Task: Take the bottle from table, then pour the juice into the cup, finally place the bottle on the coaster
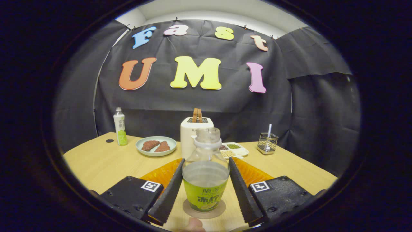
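Between the ribbed fingers of the hand-held gripper [205, 190] stood the clear plastic bottle [206, 170], upright on a round, flat coaster [204, 211] on the wooden table [96, 162]. The fingers flanked its sides, but whether they pressed on it or stood slightly apart could not be told. A fingertip [194, 224] was cut off just below the coaster.

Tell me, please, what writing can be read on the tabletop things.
Bottle between the fingers: label characters distorted, no sure reading.
Toaster: front print half hidden by that bottle.
Far bottle: label too small.
Square tags behind the fingers: patterns, no words.
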Demonstrator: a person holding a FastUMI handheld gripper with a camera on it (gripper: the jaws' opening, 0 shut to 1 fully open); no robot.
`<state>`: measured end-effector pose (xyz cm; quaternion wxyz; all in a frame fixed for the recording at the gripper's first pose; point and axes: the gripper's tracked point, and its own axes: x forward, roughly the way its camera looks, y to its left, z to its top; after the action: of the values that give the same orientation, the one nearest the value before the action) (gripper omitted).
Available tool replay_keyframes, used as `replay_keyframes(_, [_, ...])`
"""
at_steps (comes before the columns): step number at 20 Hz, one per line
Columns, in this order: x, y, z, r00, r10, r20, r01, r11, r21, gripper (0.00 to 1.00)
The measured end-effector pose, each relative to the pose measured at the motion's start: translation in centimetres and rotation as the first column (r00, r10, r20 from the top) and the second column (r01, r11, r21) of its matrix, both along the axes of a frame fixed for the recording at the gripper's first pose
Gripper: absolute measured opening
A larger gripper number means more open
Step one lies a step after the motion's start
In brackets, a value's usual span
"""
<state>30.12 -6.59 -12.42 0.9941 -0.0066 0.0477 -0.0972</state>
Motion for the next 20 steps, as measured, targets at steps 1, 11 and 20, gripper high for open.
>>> replay_keyframes(1, [-0.2,0.0,0.1,1.000,-0.005,-0.003,0.005,1.000,-0.013,0.90])
replay_keyframes(11, [-2.1,0.9,2.7,1.000,0.001,-0.010,-0.001,0.999,-0.042,0.96])
replay_keyframes(20, [-8.4,1.7,9.2,0.997,0.042,0.057,-0.042,0.999,-0.009,0.96])
